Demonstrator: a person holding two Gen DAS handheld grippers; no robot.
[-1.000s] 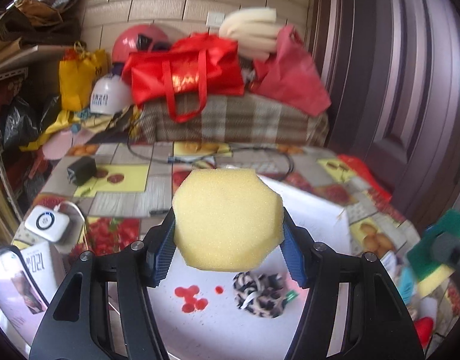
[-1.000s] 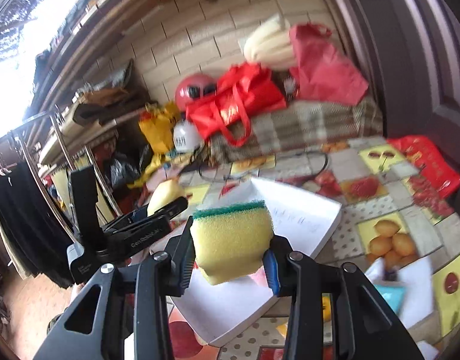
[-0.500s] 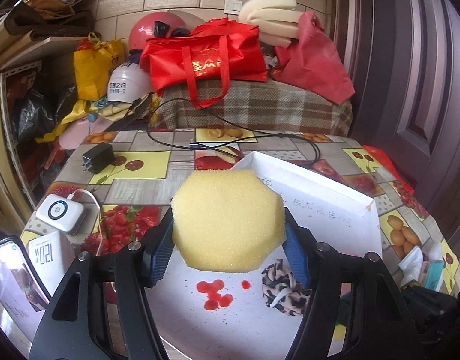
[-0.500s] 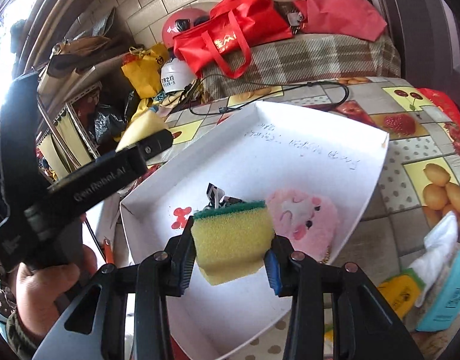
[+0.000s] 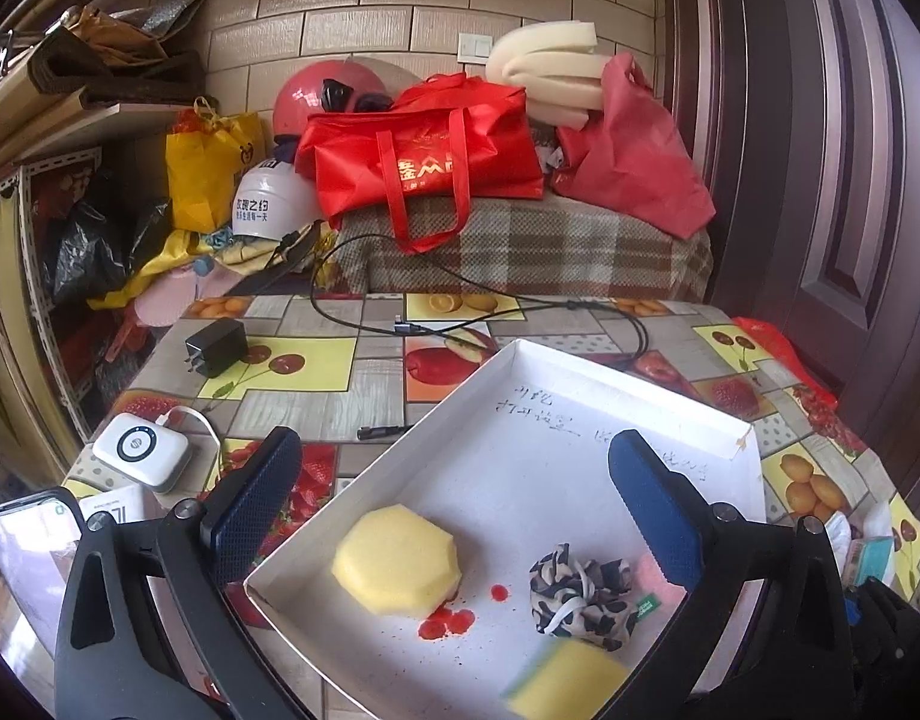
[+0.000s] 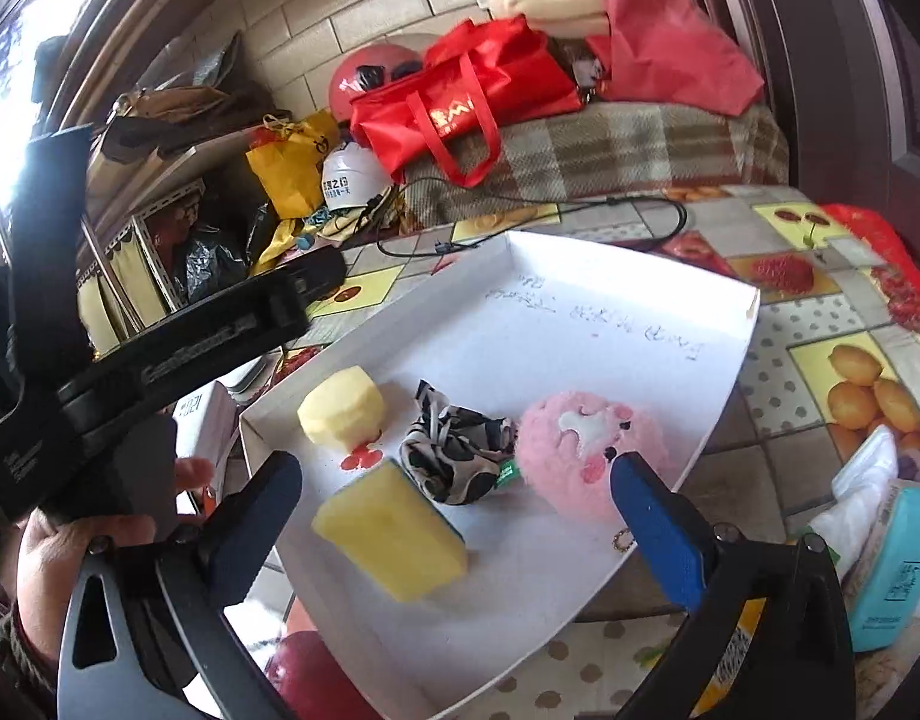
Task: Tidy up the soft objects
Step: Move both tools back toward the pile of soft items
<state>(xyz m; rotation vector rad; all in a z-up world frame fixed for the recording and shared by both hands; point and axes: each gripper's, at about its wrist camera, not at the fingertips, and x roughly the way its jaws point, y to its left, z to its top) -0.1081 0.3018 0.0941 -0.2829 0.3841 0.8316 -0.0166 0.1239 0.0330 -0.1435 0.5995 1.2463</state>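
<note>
A white shallow box (image 5: 580,372) (image 6: 640,264) sits on the fruit-print table. In it lie an octagonal yellow sponge (image 5: 396,561) (image 6: 339,405), a yellow sponge with a green scouring side (image 5: 565,687) (image 6: 393,531), a black-and-white patterned scrunchie (image 5: 580,597) (image 6: 450,456) and a pink plush (image 6: 586,453) (image 5: 655,576). My left gripper (image 5: 453,504) is open and empty above the octagonal sponge. My right gripper (image 6: 456,516) is open and empty above the green-backed sponge. The left gripper's body (image 6: 159,348) shows in the right wrist view.
A black charger (image 5: 215,347), a cable (image 5: 490,312), a white device (image 5: 141,459) and a phone (image 5: 21,564) lie left of and behind the box. A teal tissue pack (image 6: 892,570) is at the right. Red bags (image 5: 423,162) and helmets sit behind the table.
Both grippers opened. The octagonal sponge dropped from the left gripper into the box, and the green-backed sponge dropped from the right gripper into the box.
</note>
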